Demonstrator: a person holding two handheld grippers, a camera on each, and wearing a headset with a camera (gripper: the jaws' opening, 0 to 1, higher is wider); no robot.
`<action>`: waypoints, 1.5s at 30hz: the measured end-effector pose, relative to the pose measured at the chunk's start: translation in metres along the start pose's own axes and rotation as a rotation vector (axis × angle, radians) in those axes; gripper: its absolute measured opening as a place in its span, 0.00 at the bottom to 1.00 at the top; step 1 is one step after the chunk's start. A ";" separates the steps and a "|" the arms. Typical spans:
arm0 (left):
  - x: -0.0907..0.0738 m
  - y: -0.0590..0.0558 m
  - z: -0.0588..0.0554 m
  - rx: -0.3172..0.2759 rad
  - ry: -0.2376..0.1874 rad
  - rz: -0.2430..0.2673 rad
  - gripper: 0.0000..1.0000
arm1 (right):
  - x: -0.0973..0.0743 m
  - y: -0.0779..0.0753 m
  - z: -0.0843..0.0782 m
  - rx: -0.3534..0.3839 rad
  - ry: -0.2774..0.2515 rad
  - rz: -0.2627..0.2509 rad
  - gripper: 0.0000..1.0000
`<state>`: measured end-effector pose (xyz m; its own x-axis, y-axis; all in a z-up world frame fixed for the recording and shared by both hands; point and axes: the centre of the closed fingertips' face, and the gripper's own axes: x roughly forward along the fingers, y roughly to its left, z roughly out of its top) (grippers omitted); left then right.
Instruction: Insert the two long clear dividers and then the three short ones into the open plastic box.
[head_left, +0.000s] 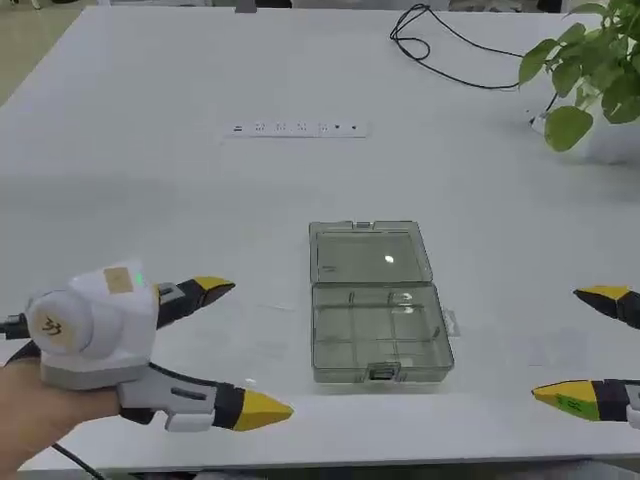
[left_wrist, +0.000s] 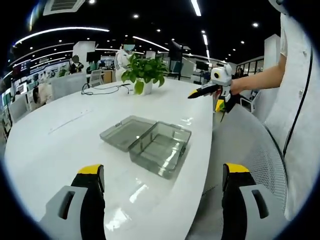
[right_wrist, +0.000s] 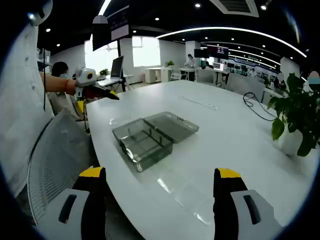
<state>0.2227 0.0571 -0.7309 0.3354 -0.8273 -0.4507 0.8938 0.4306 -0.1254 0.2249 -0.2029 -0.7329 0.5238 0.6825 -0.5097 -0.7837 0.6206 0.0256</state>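
Head view. Item: smoky translucent hinged plastic box (head_left: 380, 335), central on white table (head_left: 150, 200), lid laid flat behind, presumably so the tray is open for loading. Left gripper (head_left: 248, 348) and right gripper (head_left: 578, 345): flanking it, jaws spread, empty. Clear dividers: too faint to place.
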 end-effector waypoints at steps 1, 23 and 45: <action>0.000 0.000 0.000 0.001 0.000 0.000 1.00 | 0.000 0.000 0.000 0.000 0.000 -0.001 0.89; 0.004 -0.002 0.004 0.000 -0.004 -0.013 1.00 | -0.003 -0.001 0.002 -0.001 -0.004 -0.006 0.89; 0.003 -0.001 0.004 -0.007 0.002 -0.011 1.00 | -0.002 -0.001 0.000 0.011 -0.020 -0.011 0.88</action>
<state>0.2246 0.0526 -0.7283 0.3251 -0.8309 -0.4515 0.8953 0.4242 -0.1360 0.2253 -0.2047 -0.7317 0.5386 0.6833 -0.4929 -0.7745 0.6318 0.0296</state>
